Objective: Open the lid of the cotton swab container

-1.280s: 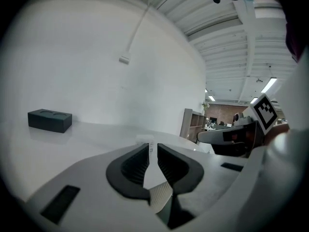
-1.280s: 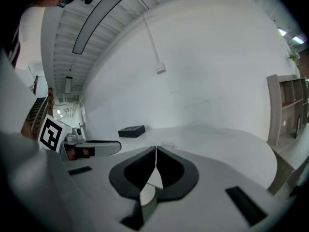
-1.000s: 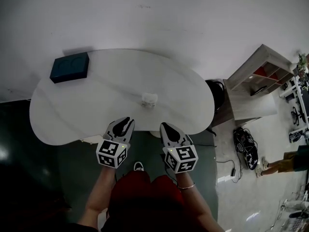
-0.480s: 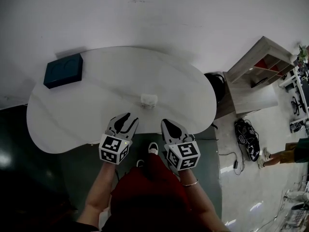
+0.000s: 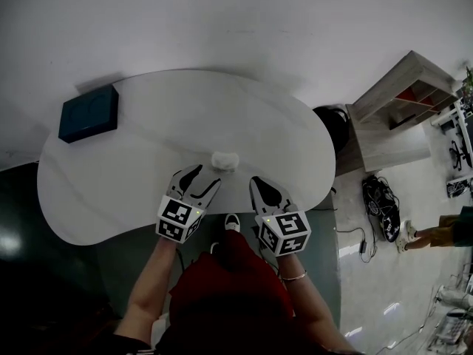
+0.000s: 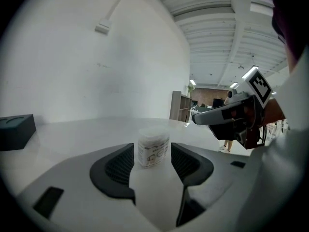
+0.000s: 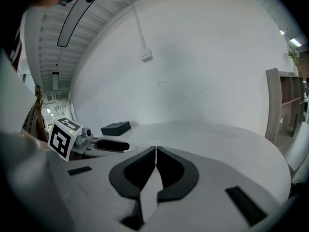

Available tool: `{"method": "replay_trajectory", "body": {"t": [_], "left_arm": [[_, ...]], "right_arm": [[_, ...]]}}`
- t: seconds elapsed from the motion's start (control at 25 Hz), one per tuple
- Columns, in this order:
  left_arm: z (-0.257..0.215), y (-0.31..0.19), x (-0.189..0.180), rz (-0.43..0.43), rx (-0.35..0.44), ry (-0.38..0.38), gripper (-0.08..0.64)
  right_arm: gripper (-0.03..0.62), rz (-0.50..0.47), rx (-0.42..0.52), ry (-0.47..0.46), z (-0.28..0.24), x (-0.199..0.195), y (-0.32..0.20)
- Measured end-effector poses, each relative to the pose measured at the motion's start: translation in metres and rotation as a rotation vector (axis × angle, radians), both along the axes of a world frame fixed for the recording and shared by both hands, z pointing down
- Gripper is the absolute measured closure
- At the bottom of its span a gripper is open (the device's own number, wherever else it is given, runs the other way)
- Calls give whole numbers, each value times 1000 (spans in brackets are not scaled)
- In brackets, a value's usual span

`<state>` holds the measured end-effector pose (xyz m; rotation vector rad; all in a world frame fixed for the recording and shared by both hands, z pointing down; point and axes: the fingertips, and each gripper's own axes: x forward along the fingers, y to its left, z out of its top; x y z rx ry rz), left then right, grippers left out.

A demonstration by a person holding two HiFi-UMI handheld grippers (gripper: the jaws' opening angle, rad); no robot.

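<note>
The cotton swab container [image 5: 224, 160] is a small clear tub with a printed label and its lid on, upright near the front of the white table [image 5: 148, 161]. My left gripper [image 5: 205, 177] is just short of it, and its jaws have just been opening. In the left gripper view the container [image 6: 153, 147] stands in line with the gap of the left gripper [image 6: 152, 154], untouched by either pad. My right gripper [image 5: 256, 183] is shut and empty, to the right of the container. The right gripper [image 7: 155, 152] shows its pads pressed together.
A dark blue box [image 5: 89, 113] lies at the table's far left. Right of the table on the floor are a grey shelf unit [image 5: 399, 109], a black bag [image 5: 332, 128] and cables [image 5: 380, 205]. A person [image 5: 443, 231] stands at the right edge.
Both grippers have moved forward over the table's front edge toward the container. The left jaws went from shut to wide open. The right jaws stayed shut.
</note>
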<state>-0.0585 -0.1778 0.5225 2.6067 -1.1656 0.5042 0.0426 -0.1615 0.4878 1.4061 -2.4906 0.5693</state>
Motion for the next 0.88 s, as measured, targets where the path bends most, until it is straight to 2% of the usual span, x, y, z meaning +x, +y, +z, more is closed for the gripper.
{"method": "replay_trajectory", "body": {"t": [0.2,0.52,0.88], "left_arm": [[18,-11,10,43,-17,-55,331],[32,-26,26,132,11,-140,301],[36,-37,40,237,24,-160,291]], "right_arm": [[575,-4,-26,7,8,6,-15],[575,-6,-45,6,14,13,-35],[575,-11,-63,5,22,17,-46]]}}
